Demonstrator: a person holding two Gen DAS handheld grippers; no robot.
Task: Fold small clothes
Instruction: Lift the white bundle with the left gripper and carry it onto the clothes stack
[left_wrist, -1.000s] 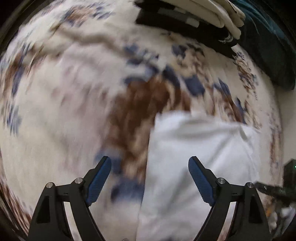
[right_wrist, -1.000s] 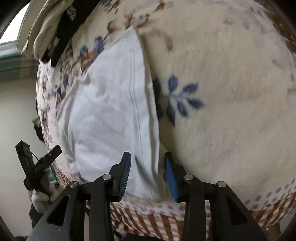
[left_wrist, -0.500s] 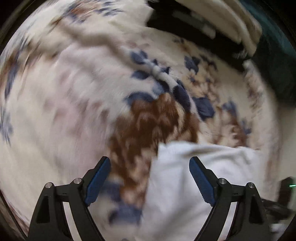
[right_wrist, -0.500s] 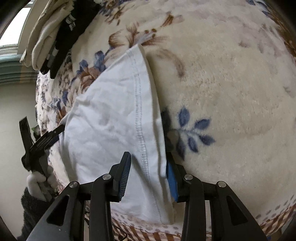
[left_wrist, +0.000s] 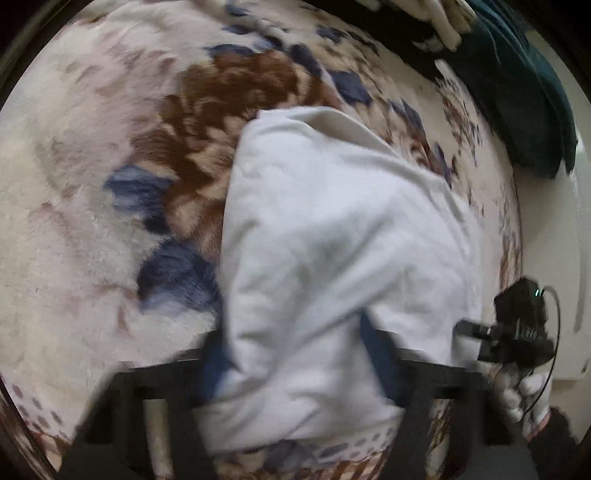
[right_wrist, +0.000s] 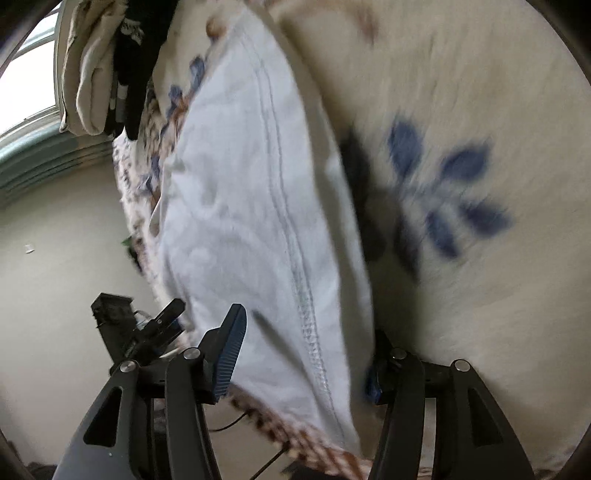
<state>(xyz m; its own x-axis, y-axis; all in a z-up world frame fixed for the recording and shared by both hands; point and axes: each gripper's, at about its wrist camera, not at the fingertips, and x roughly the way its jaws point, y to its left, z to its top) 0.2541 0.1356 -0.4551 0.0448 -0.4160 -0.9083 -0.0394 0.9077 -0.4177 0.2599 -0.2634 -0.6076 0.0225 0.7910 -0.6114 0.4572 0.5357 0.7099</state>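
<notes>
Both my grippers have pushed forward, fingers spread, straddling the white garment (left_wrist: 332, 240) near edge: next fold's grasp is close.

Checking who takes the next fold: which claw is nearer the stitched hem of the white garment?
Right. The right claw straddles the stitched hem of the white garment. The left claw straddles the garment's opposite side, away from that hem.
</notes>
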